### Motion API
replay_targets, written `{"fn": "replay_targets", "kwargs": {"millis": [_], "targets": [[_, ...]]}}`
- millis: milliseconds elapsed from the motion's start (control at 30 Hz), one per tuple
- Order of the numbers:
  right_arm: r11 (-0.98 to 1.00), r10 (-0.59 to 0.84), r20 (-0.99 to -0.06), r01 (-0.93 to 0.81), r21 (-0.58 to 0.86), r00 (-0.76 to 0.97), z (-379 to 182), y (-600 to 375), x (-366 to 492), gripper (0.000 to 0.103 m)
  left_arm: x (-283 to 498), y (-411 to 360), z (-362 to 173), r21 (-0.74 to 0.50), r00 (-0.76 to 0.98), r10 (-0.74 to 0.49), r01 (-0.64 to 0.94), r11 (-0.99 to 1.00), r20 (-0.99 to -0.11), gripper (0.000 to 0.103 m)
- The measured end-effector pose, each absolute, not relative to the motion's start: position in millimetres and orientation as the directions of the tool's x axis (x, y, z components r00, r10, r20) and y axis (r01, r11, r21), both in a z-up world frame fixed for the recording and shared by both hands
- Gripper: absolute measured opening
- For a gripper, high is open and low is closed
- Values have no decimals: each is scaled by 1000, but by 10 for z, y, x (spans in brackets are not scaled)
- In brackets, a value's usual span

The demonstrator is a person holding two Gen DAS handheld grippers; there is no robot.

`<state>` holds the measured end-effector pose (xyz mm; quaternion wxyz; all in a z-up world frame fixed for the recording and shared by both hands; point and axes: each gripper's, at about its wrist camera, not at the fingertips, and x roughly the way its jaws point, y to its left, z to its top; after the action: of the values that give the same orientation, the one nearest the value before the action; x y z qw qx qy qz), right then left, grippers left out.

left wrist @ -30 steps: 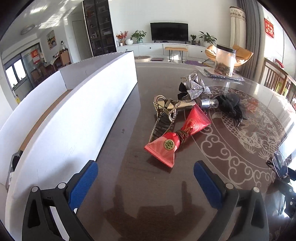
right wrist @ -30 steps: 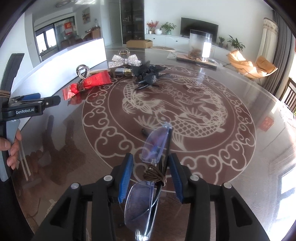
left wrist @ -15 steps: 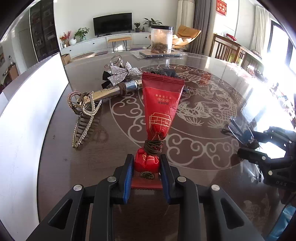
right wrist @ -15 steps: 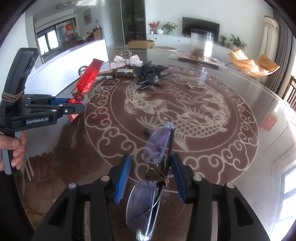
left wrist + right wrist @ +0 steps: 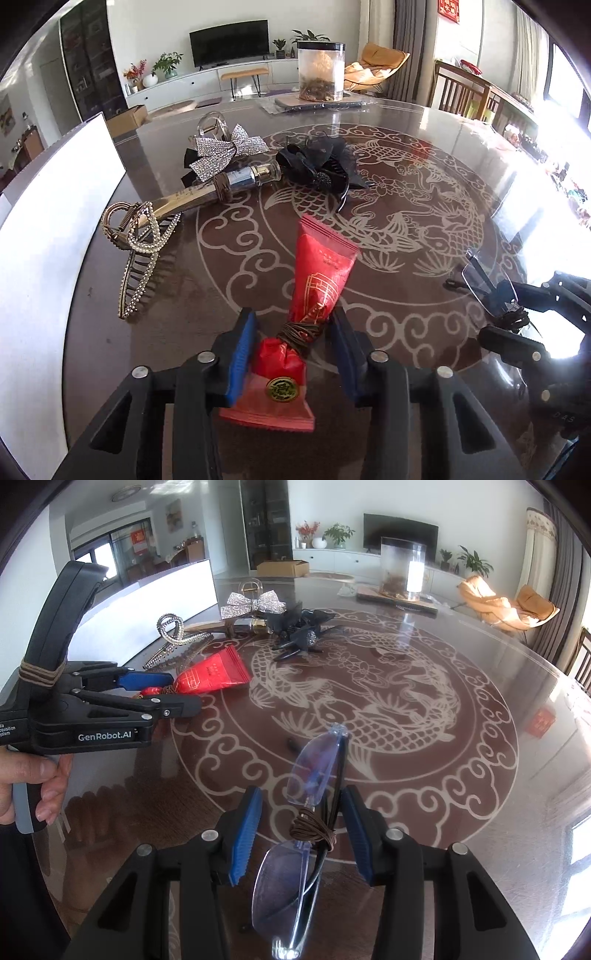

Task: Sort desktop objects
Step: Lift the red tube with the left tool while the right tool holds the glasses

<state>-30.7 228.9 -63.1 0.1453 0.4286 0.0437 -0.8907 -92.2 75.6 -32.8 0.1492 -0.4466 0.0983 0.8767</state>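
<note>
A red packet (image 5: 317,280) tied with brown cord lies on the glass table, its tied neck between the blue pads of my left gripper (image 5: 291,332). The jaws are part open and stand a little apart from it. It also shows in the right wrist view (image 5: 210,675) beside the left gripper (image 5: 177,694). Folded rimless glasses (image 5: 310,779), bound with brown cord, lie between the pads of my right gripper (image 5: 299,823), which is open around them without touching.
A rhinestone hair claw (image 5: 140,243), a gold tube (image 5: 207,192), a silver bow clip (image 5: 221,151) and a black flower clip (image 5: 321,162) lie beyond the packet. A white box wall (image 5: 44,236) stands at the left. A clear jar (image 5: 320,72) stands far back.
My left gripper closed in on the red packet, turned it towards the table's middle, then opened its jaws a little. My right gripper's jaws opened slightly around the glasses.
</note>
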Motion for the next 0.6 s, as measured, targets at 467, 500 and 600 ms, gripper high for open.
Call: {"fn": "replay_targets", "kwargs": {"millis": [467, 500, 600], "targets": [[-955, -182, -796, 297, 3, -577, -678, 2224, -335, 82, -405, 417, -433, 21, -592, 81, -162, -987, -802, 85], [-955, -183, -796, 295, 5, -578, -677, 2228, -335, 82, -417, 418, -439, 16, -588, 86, -166, -986, -804, 85], [-952, -175, -802, 307, -10, -571, -693, 2188, -346, 89, -437, 414, -440, 9, -580, 93, -170, -985, -809, 94]]}}
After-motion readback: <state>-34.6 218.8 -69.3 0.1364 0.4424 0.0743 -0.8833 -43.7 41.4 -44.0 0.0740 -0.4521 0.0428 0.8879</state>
